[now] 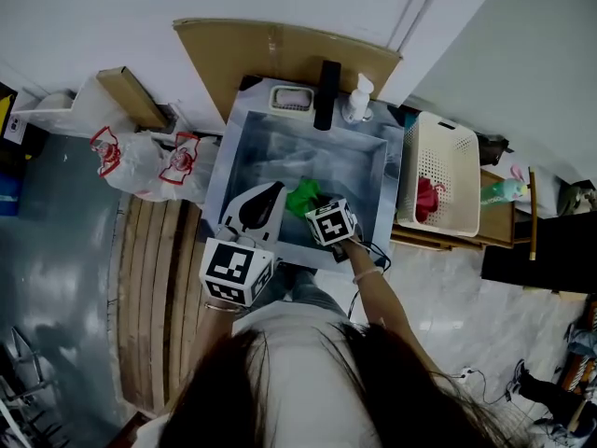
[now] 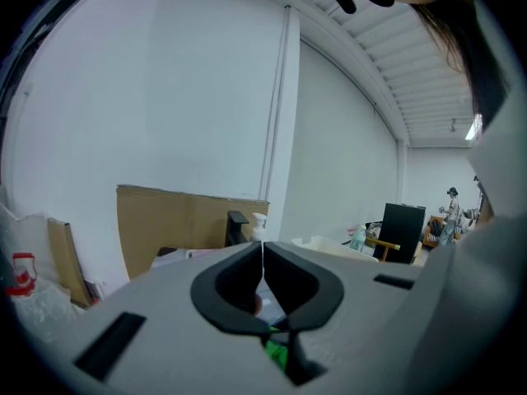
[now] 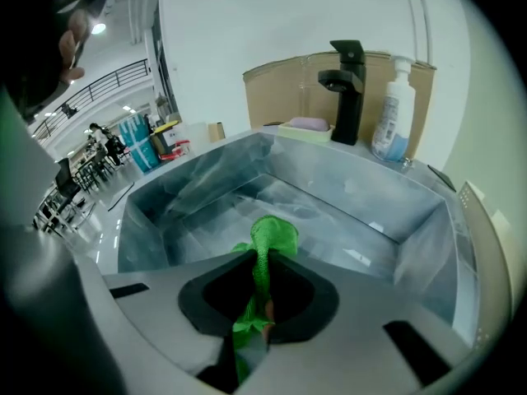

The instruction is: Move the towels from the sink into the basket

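As the right tool (image 3: 262,262) pinches a green towel (image 3: 273,235) between jaws drawn in tight on the cloth, the towel rises from the pads in a narrow twist and bunches just beyond their tips, low inside the sink (image 3: 412,212) and toward its near wall; whether its end touches the basin floor cannot be told. The left tool (image 2: 262,253) is held over the sink's near-left rim, pointing up and away toward the wall, its jaws together with nothing between them. Round the towel the grey basin floor lies open on every side, closed in by four steep walls under a flat rim. Along the far rim stand a black faucet (image 3: 346,89), a white pump bottle (image 3: 394,109) and a soap dish (image 3: 306,126), with a sheet of cardboard (image 1: 242,54) leaning on the white wall behind. Seen from the head view, the white basket (image 1: 462,171) stands just beside the sink's right rim, mouth upward, a red towel (image 1: 427,199) lying inside. It rests on a wooden bench (image 1: 496,224) that also carries a green bottle (image 1: 504,191). Left of the sink, white plastic bags (image 1: 149,161) with red print press close, above a slatted wooden pallet (image 1: 154,287) on the floor.
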